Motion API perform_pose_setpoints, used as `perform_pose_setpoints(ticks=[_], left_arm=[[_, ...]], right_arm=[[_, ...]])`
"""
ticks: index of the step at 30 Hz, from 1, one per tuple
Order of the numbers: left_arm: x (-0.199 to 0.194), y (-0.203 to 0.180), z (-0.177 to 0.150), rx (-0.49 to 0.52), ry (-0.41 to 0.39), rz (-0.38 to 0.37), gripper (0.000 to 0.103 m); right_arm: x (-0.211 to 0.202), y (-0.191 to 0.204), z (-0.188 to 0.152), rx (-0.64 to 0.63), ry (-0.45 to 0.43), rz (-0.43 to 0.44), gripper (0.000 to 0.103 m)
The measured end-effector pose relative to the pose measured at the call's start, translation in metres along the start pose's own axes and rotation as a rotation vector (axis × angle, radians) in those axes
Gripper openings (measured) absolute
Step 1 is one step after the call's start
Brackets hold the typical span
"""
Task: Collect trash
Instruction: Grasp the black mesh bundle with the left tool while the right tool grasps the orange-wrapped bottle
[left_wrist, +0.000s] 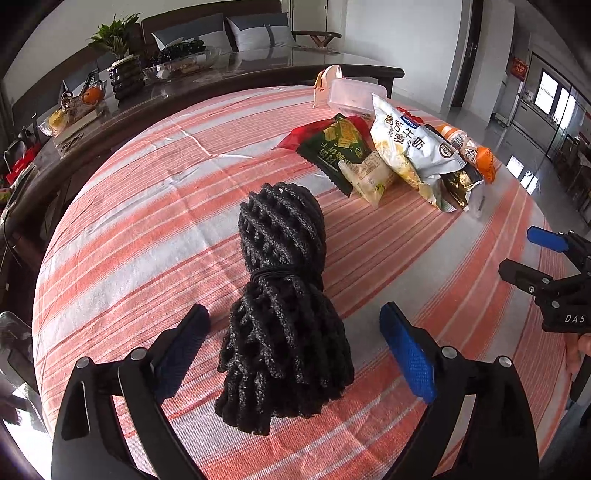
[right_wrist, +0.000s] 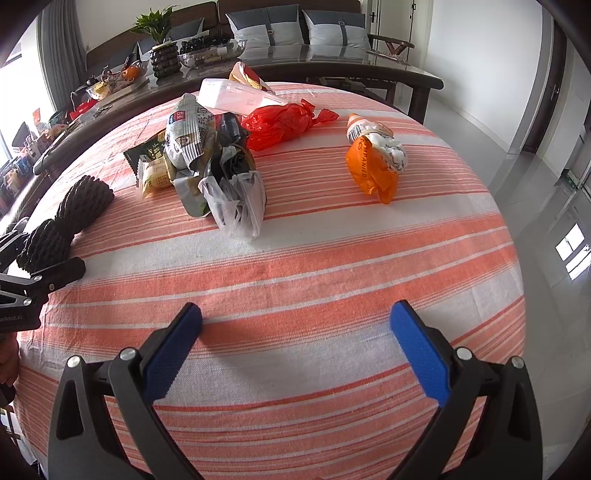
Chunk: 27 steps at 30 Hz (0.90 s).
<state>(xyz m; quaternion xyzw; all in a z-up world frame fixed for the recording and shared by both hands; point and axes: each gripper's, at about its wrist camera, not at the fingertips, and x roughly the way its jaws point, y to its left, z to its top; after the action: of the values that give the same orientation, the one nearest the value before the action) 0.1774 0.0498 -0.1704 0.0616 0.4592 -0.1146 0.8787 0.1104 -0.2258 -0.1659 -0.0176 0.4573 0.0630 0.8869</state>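
Several wrappers (left_wrist: 406, 155) beyond black foam net (left_wrist: 284, 306); striped cloth (left_wrist: 147, 221) beneath.

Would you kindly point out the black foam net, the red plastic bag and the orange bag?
black foam net (left_wrist: 284, 306), left wrist view, on its banded waist.
red plastic bag (right_wrist: 284, 123), right wrist view, on its crumpled middle.
orange bag (right_wrist: 369, 166), right wrist view, on its orange front.

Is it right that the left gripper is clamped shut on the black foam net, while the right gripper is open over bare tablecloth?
Not quite: the left gripper is open, its pads standing clear of the black foam net on either side, as the left wrist view shows. The right gripper is indeed open over bare tablecloth.
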Motion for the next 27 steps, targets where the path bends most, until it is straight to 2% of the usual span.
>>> perform_pose_setpoints(ticks=[3, 6, 10, 13, 15, 17, 18, 21, 22, 24, 26, 27], left_arm=[[0.001, 0.002, 0.0, -0.006, 0.005, -0.004, 0.098], [0.001, 0.002, -0.001, -0.006, 0.005, -0.003, 0.098], [0.001, 0.002, -0.001, -0.006, 0.005, -0.002, 0.099], [0.001, 0.002, -0.001, -0.007, 0.005, -0.002, 0.099], [0.001, 0.002, -0.001, -0.006, 0.005, -0.001, 0.099], [0.001, 0.002, -0.001, -0.007, 0.005, -0.002, 0.099], [0.001, 0.002, -0.001, -0.007, 0.005, -0.002, 0.099], [0.001, 0.002, 0.0, -0.007, 0.005, -0.002, 0.099], [0.001, 0.002, 0.0, -0.007, 0.005, -0.002, 0.099], [0.001, 0.002, 0.0, -0.007, 0.005, -0.002, 0.099], [0.001, 0.002, 0.0, -0.007, 0.006, -0.002, 0.099], [0.001, 0.002, 0.0, -0.007, 0.006, -0.002, 0.099]], right_arm=[[-0.001, -0.003, 0.001, 0.004, 0.004, 0.025, 0.099], [-0.006, -0.03, 0.01, 0.124, -0.014, 0.135, 0.098], [-0.006, -0.074, 0.046, 0.25, -0.044, 0.102, 0.098], [0.017, -0.104, 0.076, 0.337, 0.001, 0.13, 0.098], [0.034, -0.114, 0.091, 0.381, 0.039, 0.185, 0.092], [0.05, -0.116, 0.102, 0.403, 0.084, 0.225, 0.077], [0.057, -0.115, 0.107, 0.409, 0.101, 0.233, 0.074], [0.064, -0.11, 0.117, 0.403, 0.119, 0.226, 0.073], [0.066, -0.107, 0.12, 0.396, 0.127, 0.242, 0.068], [0.069, -0.098, 0.125, 0.366, 0.147, 0.257, 0.065], [0.068, -0.088, 0.127, 0.307, 0.153, 0.234, 0.048], [0.067, -0.085, 0.128, 0.283, 0.151, 0.222, 0.044]])
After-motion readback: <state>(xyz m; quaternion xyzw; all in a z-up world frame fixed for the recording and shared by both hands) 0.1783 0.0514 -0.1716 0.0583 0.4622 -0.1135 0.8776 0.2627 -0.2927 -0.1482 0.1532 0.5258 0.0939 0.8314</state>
